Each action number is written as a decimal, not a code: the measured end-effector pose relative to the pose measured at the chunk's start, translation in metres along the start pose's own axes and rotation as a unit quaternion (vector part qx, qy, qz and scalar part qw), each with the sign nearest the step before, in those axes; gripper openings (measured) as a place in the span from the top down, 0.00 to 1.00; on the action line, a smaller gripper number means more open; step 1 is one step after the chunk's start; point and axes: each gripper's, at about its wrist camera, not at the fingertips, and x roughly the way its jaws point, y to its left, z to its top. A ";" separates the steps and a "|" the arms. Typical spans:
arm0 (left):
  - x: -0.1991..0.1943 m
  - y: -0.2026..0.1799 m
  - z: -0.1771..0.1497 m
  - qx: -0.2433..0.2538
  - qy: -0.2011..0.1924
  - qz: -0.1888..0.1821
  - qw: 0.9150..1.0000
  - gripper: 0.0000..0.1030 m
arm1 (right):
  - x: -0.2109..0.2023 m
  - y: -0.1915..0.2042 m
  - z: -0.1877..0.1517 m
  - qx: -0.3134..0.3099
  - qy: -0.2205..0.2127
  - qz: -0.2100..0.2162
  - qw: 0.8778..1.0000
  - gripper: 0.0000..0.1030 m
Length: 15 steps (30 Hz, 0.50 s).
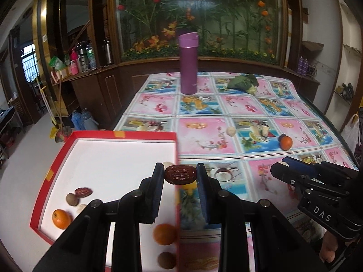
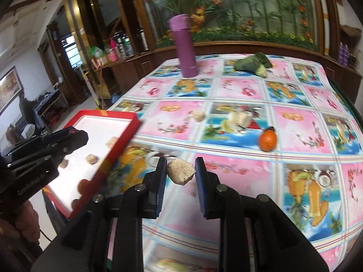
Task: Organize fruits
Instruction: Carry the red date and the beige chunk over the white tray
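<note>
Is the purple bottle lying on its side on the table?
No, the purple bottle stands upright on the patterned tablecloth.

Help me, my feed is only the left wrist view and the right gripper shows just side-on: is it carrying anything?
Observer: Yes. The right gripper is shut on a pale, crumbly chunk, pinched between both fingers.
Operator: Is that chunk over the red box yet?
Observer: No. In the right wrist view the red box lies to its left; behind the chunk is only the tablecloth.
Operator: And where does my left gripper sit from that side?
Observer: The left gripper reaches over the box's white floor; its dried date is hidden from that angle.
</note>
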 end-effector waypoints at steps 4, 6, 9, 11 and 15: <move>-0.004 0.026 -0.005 -0.022 -0.004 0.018 1.000 0.73 | 0.006 0.026 0.005 -0.019 0.002 0.016 1.000 0.74; -0.007 0.040 -0.008 -0.032 -0.007 0.029 0.999 0.73 | 0.011 0.043 0.008 -0.033 0.005 0.025 0.999 0.74; -0.008 0.058 -0.012 -0.047 -0.007 0.045 0.998 0.73 | 0.018 0.063 0.012 -0.043 0.010 0.045 0.998 0.74; -0.009 0.069 -0.015 -0.057 -0.007 0.052 0.997 0.73 | 0.026 0.078 0.014 -0.049 0.017 0.059 0.997 0.74; -0.010 0.091 -0.021 -0.076 -0.007 0.068 0.995 0.73 | 0.036 0.103 0.016 -0.060 0.026 0.075 0.995 0.74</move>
